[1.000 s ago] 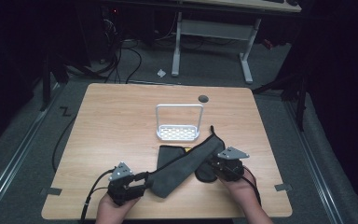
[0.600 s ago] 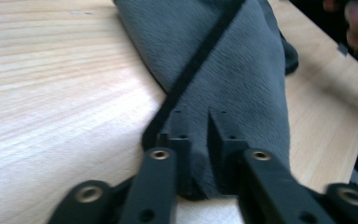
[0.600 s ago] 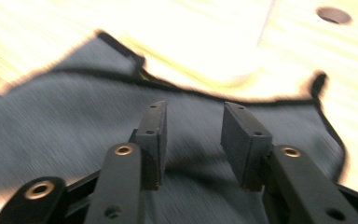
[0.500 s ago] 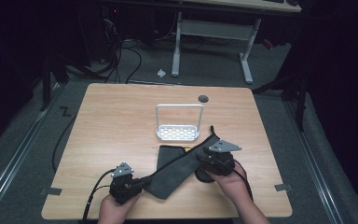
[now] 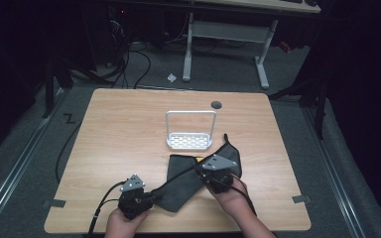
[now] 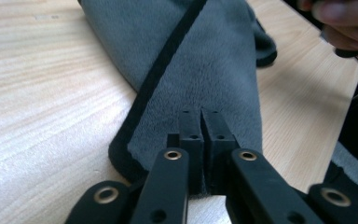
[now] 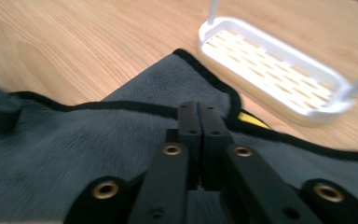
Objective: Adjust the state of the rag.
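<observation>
Grey cloth (image 5: 193,181) is lying folded on the near half of the wooden surface (image 5: 129,129), just in front of the white rack (image 5: 190,140). I'm pinching its near corner with the left gripper (image 6: 200,135), jaws clamped on the fabric, probably to anchor it. The right gripper (image 7: 198,135) has just been closing, jaws now gripping the black-trimmed edge, looks ready for another fold. Both hands are sitting low, angled inward.

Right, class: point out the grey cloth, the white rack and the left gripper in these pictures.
grey cloth (image 5: 183,191): high view, on its near folded part.
white rack (image 5: 189,141): high view, on its slotted base.
left gripper (image 6: 200,122): left gripper view, between its tips, shut on the cloth.
</observation>
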{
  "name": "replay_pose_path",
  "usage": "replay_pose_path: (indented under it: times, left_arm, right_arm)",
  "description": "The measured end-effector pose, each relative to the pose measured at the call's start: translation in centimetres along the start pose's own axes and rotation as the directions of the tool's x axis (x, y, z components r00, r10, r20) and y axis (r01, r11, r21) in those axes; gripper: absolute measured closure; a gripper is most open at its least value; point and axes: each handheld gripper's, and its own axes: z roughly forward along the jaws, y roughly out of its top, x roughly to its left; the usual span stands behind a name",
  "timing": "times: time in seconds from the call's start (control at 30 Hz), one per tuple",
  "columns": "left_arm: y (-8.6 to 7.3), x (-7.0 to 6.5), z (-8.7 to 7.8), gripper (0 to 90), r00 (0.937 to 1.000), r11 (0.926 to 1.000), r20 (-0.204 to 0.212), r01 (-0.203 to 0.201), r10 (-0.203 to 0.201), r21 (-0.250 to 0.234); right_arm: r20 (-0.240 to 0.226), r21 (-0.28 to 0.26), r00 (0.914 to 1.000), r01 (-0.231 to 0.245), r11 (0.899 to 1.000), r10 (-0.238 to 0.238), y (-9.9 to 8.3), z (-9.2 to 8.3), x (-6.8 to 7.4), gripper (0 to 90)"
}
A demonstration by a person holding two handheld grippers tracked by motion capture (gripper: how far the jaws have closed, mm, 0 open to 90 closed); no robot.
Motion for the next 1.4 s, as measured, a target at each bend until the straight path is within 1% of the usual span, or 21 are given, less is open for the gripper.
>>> replay_pose_path:
  times: [0.1,0.17,0.27,0.33,0.37,0.43,0.5,0.53,0.57,0.6,0.63,0.67,0.77,0.83,0.97,1.1,1.2,1.27,1.3,1.33,1.4]
  left_arm:
    - [0.2,0.3,-0.2,82.9,0.9998,0.9999,-0.022,0.0,0.0,-0.014]
    - [0.2,0.8,-0.2,73.9,0.9989,0.9995,-0.043,0.018,-0.02,-0.025]
    - [-0.2,2.2,0.3,49.7,0.9908,0.9925,-0.058,0.123,-0.122,0.004]
    - [-0.6,2.6,0.5,41.5,0.9854,0.9876,-0.07,0.157,-0.155,0.01]
    - [-0.6,2.6,0.5,41.3,0.9854,0.9876,-0.07,0.157,-0.155,0.01]
    - [-0.6,2.6,0.3,48.9,0.986,0.9869,-0.051,0.16,-0.159,0.02]
    - [-0.6,2.5,0.2,60.8,0.9868,0.9875,-0.05,0.155,-0.154,0.026]
    - [-0.7,2.4,0.3,60.8,0.9876,0.9878,-0.048,0.151,-0.15,0.036]
    - [-0.7,2.3,0.3,66.6,0.989,0.9886,-0.038,0.145,-0.143,0.042]
    - [-0.7,2.0,0.3,78.2,0.9911,0.9905,-0.03,0.131,-0.13,0.042]
    - [-0.5,1.1,0.3,81.2,0.9955,0.9949,-0.02,0.093,-0.092,0.038]
    - [-0.5,1.1,0.3,82.0,0.9955,0.9949,-0.02,0.093,-0.092,0.038]
    - [0.2,-0.8,0.0,82.2,0.9995,0.9995,0.019,0.025,-0.025,0.018]
    - [0.5,-2.2,0.1,81.4,0.9978,0.9997,0.064,-0.02,0.019,0.015]
    - [0.4,-2.7,0.6,72.5,0.9948,0.9995,0.1,-0.02,0.017,0.023]
    - [0.5,-2.3,0.8,54.6,0.9907,0.9998,0.136,0.007,-0.009,0.016]
    - [1.0,-1.8,0.4,48.4,0.9887,0.9996,0.148,0.028,-0.026,-0.009]
    - [1.2,-1.3,0.2,49.7,0.9877,0.9983,0.149,0.051,-0.047,-0.028]
    - [1.2,-1.2,0.2,56.7,0.9848,0.9976,0.163,0.064,-0.06,-0.024]
    - [1.0,-1.2,0.5,56.7,0.9825,0.9976,0.175,0.069,-0.065,-0.013]
    - [0.7,-2.0,1.3,66.5,0.9802,0.9988,0.193,0.041,-0.045,0.026]
  right_arm:
    - [0.016,-0.018,0.9998,0.007,1.0,-0.007,-0.6,-1.8,-0.3,90.0]
    - [0.019,-0.03,0.9998,-0.009,1.0,0.01,-0.6,-2.0,-0.9,76.3]
    - [-0.019,-0.007,0.9967,-0.078,0.997,0.078,0.5,-0.2,-1.8,54.0]
    - [0.011,0.057,0.9949,-0.101,0.993,0.1,0.9,2.2,-1.9,45.3]
    - [0.011,0.057,0.9949,-0.101,0.993,0.1,0.9,2.2,-1.9,45.3]
    - [0.012,0.104,0.9939,-0.11,0.988,0.109,0.1,3.4,-1.8,67.7]
    - [0.03,0.078,0.9967,-0.078,0.994,0.076,-0.2,2.9,-1.6,81.7]
    - [0.03,0.078,0.9967,-0.078,0.994,0.076,-0.2,2.9,-1.6,81.7]
    - [0.028,0.065,0.9969,-0.075,0.995,0.073,-0.2,2.4,-1.5,82.7]
    - [0.037,0.034,0.9977,-0.058,0.998,0.057,-0.3,1.2,-1.4,84.3]
    - [0.041,0.026,0.9979,-0.051,0.998,0.049,-0.3,0.6,-1.4,84.4]
    - [0.048,0.015,0.9979,-0.044,0.999,0.043,-0.5,0.0,-1.3,84.5]
    - [0.061,-0.019,0.9975,-0.035,0.999,0.036,-1.4,-2.3,-1.3,84.4]
    - [0.065,-0.024,0.9973,-0.034,0.999,0.035,-2.3,-3.7,-1.3,84.4]
    - [0.069,0.005,0.9967,-0.044,0.999,0.043,-4.4,-5.3,-1.4,84.1]
    - [0.079,0.117,0.9957,-0.058,0.991,0.049,-8.2,-6.0,-1.8,82.5]
    - [0.078,0.152,0.9955,-0.065,0.986,0.054,-9.2,-6.2,-2.1,78.7]
    - [0.076,0.1,0.9945,-0.08,0.992,0.072,-8.7,-6.6,-2.3,73.2]
    - [0.085,0.043,0.9934,-0.081,0.996,0.078,-7.4,-6.7,-2.5,72.8]
    - [0.085,0.043,0.9934,-0.081,0.996,0.078,-7.4,-6.7,-2.5,72.8]
    - [0.08,-0.003,0.9941,-0.074,0.997,0.074,-5.3,-5.7,-2.7,72.9]
